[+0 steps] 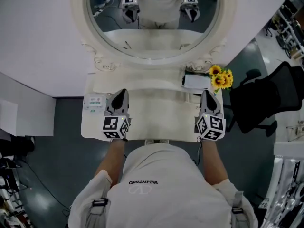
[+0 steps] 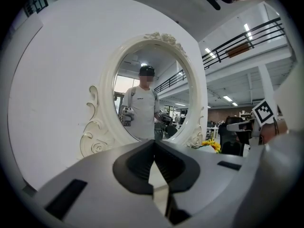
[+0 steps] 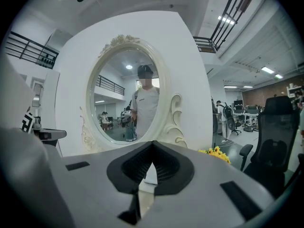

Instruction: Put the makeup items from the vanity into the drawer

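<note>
Head view: left tongs (image 1: 120, 95) and right tongs (image 1: 208, 96) hover level over the desk (image 1: 152, 125), both with jaws together and empty. A small white-green packet (image 1: 93, 102) lies just beside the left tongs at the desk's left edge. A flat white case (image 1: 196, 81) lies further back right, next to the sunflowers (image 1: 221, 77). Both items look light and stiff. The case is likely slick, so pinch it across the short edges. No drawer is in view.
</note>
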{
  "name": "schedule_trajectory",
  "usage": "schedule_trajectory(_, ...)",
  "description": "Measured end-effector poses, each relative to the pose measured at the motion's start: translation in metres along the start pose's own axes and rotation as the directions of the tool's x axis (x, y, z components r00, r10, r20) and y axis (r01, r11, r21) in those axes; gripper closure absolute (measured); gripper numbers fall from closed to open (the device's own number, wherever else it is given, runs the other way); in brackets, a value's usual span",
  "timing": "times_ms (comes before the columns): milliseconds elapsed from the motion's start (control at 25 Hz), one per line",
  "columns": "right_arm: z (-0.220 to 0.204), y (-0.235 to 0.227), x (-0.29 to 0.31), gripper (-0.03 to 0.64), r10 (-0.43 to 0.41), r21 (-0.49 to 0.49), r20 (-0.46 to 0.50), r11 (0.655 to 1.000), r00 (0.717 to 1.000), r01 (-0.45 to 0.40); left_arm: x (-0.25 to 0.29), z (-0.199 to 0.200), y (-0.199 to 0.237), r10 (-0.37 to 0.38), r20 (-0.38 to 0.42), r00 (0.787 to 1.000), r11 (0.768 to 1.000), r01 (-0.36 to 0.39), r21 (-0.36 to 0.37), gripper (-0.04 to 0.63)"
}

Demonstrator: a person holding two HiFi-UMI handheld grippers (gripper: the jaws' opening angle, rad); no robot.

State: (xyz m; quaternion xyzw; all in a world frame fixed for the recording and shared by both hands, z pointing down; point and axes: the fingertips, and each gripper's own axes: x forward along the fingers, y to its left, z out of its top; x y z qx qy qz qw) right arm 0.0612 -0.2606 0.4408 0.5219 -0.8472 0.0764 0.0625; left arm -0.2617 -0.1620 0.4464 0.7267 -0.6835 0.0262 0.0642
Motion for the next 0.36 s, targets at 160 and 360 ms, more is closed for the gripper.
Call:
schedule_trajectory(160, -0.0008, -0.0029, -0.0013, 0.607, -0.002, 0.043, 0.001, 0.999, 1.000, 0.001, 0.0022, 0.0003, -0.0027, -0.011, -0.004, 1.000, 1.000, 0.011, -0.003, 0.592)
schedule_trajectory(360, -0.0011, -0.0028, -0.0032, 0.607, -0.005, 0.050, 0.002, 0.999, 1.000, 0.004, 0.0017, -0.0010, -0.0027, -0.018, -0.006, 1.000, 1.000, 0.018, -0.005, 0.592)
